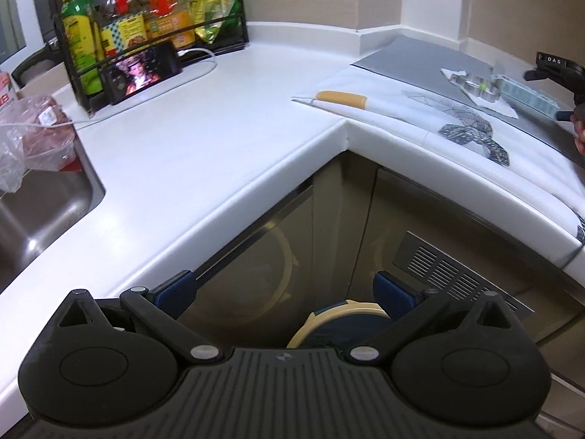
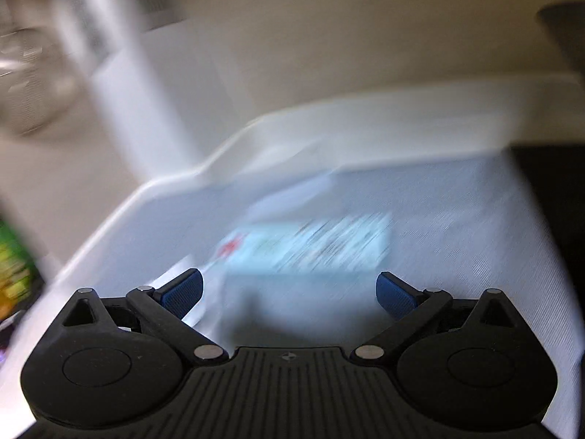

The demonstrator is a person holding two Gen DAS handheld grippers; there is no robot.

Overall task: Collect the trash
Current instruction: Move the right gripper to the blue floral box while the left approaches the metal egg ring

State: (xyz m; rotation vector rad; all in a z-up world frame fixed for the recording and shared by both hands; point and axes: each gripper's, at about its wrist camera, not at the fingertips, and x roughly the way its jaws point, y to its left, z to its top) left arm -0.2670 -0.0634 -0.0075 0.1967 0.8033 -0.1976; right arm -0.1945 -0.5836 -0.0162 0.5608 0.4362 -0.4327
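Item: pale blue packet [image 2: 307, 248], flat on the grey mat [image 2: 457, 219] near the countertop's back edge; blurred. Probably light, thin, crushable; take by a long edge. Right gripper [image 2: 289, 292]: jaws wide, empty. Left gripper [image 1: 285, 292]: jaws wide, empty, off the counter's front edge.

"DAS" in white letters on the black device [image 1: 555, 67] at the counter's far right edge.

Bare white countertop [image 1: 190, 135] lies open ahead; a bottle rack [image 1: 146, 25] blocks 11 o'clock, a phone [image 1: 142, 73] and its cable [image 1: 197, 69] in front, a knife [image 1: 340, 100] at 1 o'clock.
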